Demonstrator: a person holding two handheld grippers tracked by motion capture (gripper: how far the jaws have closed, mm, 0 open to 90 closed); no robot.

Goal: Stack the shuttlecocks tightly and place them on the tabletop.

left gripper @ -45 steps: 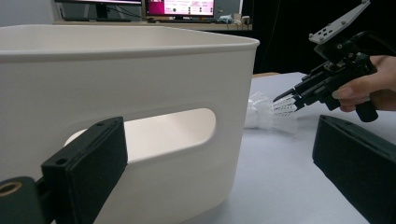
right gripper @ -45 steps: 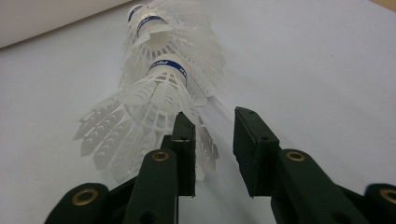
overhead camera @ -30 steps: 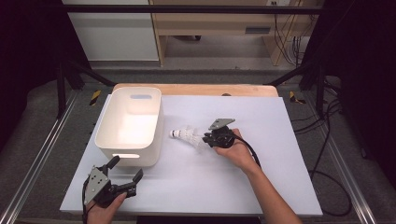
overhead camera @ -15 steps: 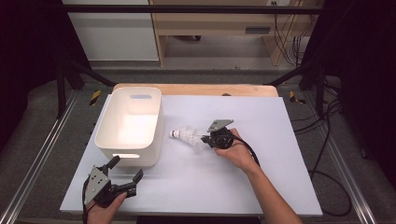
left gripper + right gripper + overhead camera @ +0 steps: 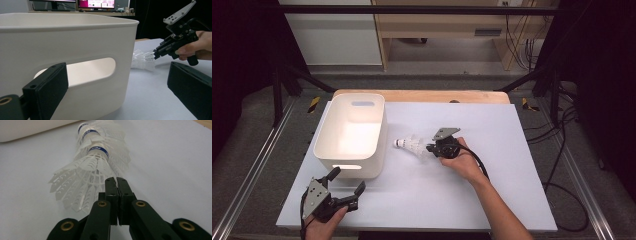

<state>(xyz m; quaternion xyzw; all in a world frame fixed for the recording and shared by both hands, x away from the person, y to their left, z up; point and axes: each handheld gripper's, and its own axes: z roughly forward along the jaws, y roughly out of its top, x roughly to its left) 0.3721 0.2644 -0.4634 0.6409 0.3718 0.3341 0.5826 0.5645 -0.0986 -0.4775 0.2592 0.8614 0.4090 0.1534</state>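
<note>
A stack of white plastic shuttlecocks [image 5: 412, 145] with blue bands lies on its side on the white table, right of the bin; it looms large in the right gripper view [image 5: 97, 157]. My right gripper [image 5: 428, 148] is shut, its jaws pinching the rim of the nearest skirt [image 5: 116, 180]. The left gripper view shows that gripper [image 5: 155, 53] touching the feathers [image 5: 143, 60]. My left gripper [image 5: 347, 179] is open near the table's front left corner, its jaws facing the bin's handle wall [image 5: 120, 85] with nothing between them.
A white plastic bin [image 5: 323, 131] with a handle slot stands left of centre; its near wall [image 5: 75, 37] is close in front of the left gripper. A wooden board [image 5: 422, 96] runs along the table's far edge. Cables trail off to the right.
</note>
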